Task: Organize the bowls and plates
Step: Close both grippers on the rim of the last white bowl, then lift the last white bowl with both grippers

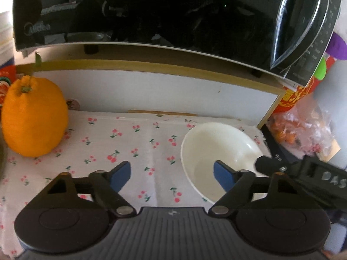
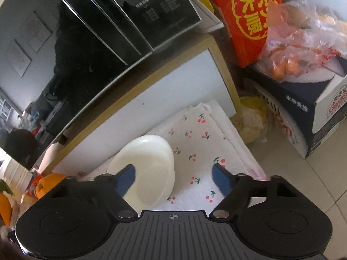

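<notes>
A white bowl sits on the cherry-print cloth at the right, in front of the white cabinet panel. My left gripper is open and empty over the cloth; its right finger overlaps the bowl's near rim in view. In the right wrist view the same bowl lies left of centre. My right gripper is open, with its left finger over the bowl's inside and its right finger over the cloth. The right gripper's tip shows in the left wrist view at the bowl's right rim.
A large orange citrus fruit stands on the cloth at the left. A black microwave sits on the cabinet above. A red box, a bag of oranges and a printed carton crowd the right side.
</notes>
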The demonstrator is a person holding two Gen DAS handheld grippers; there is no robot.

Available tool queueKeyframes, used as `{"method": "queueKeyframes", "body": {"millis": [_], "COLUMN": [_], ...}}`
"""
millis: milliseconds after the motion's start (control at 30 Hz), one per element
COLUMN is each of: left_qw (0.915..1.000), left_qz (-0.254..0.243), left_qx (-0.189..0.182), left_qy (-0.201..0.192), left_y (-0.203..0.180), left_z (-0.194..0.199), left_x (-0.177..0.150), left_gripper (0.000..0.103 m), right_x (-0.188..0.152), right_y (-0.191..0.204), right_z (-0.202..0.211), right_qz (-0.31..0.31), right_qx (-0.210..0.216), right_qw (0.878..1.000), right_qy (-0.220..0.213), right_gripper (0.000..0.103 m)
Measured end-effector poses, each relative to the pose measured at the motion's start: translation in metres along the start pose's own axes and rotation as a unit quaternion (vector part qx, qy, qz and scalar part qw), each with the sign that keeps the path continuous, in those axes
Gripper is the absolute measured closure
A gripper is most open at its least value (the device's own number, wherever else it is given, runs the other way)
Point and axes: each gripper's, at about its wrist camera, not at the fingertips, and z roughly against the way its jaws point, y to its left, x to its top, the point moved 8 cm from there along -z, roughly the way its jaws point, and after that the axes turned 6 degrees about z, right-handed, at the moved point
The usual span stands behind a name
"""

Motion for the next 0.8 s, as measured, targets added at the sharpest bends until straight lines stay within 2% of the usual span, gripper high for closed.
{"method": "queueKeyframes", "body": {"millis": [67, 167, 333, 467, 567, 800], "left_qw": [1.0000, 0.9999, 0.9995, 0.9991, 0.9989, 0.9985], "left_qz": [0.003, -0.002, -0.009, -0.013, -0.024, -0.046], "left_qx": [-0.007, -0.009, -0.018, -0.028, -0.029, -0.020], "left_qy": [0.003, 0.010, 0.023, 0.028, 0.028, 0.021], "left_y": [-0.001, -0.002, -0.004, -0.008, -0.011, -0.019], "left_z": [-0.003, -0.007, -0.013, -0.014, -0.013, -0.007], "left_x": [0.001, -0.002, -0.005, -0.006, -0.007, -0.007], "left_gripper": [0.038, 0.047, 0.069, 0.087, 0.091, 0.091], "right_x": [-0.001, -0.002, -0.005, -0.007, -0.008, -0.006], "right_y": [-0.002, -0.003, -0.002, 0.000, 0.003, 0.005], "right_z": [-0.004, -0.010, -0.016, -0.018, -0.016, -0.007], "right_qz": [-0.004, -0.011, -0.016, -0.016, -0.015, -0.007], "right_qx": [-0.002, 0.001, 0.010, 0.017, 0.023, 0.021], "right_qw": [1.000, 1.000, 1.000, 1.000, 1.000, 1.000], "right_qy": [0.000, 0.002, 0.007, 0.010, 0.010, 0.003], "right_gripper": [0.042, 0.053, 0.067, 0.085, 0.092, 0.093]}}
